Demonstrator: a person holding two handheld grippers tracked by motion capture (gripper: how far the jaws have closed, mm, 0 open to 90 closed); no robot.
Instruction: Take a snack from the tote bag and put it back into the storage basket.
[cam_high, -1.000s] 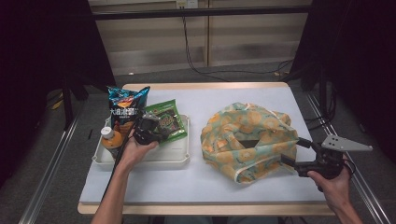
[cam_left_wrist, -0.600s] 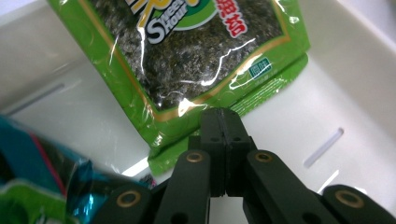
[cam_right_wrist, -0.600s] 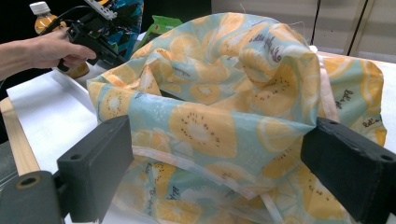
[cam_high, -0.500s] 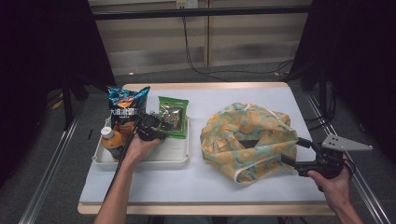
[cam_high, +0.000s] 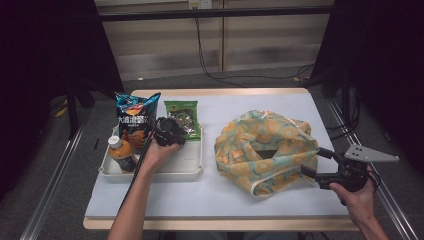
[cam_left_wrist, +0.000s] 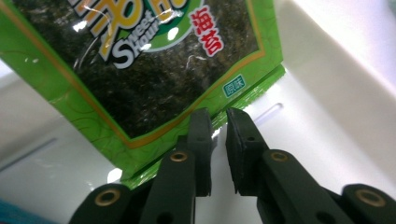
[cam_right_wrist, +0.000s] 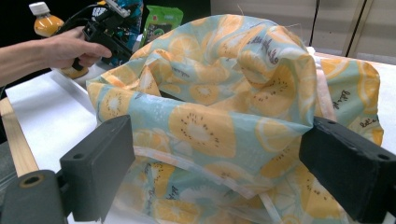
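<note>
A green seaweed snack packet (cam_high: 182, 117) (cam_left_wrist: 140, 70) leans on the far rim of the white tray (cam_high: 190, 162). My left gripper (cam_high: 176, 132) (cam_left_wrist: 218, 119) sits at the packet's lower edge. Its jaws have just been opening and stand a narrow gap apart, with the packet's edge at their tips and no pad pressing on it. At the right, a fabric bag printed with orange slices (cam_high: 265, 145) (cam_right_wrist: 224, 84) lies crumpled with its mouth upward. My right gripper (cam_high: 312, 161) (cam_right_wrist: 219, 144) is wide open, one jaw on either side of the bag's near edge.
In the tray's left part stand a blue chips bag (cam_high: 135, 117) and an orange-drink bottle (cam_high: 121, 152) (cam_right_wrist: 44, 18). The white table top (cam_high: 175, 195) has bare room in front of the tray and bag. A cable trails from the left gripper along the forearm.
The seaweed packet went from lying tilted in the tray to leaning upright on its far rim. The left gripper moved slightly with it. The right gripper and bag stayed put.
</note>
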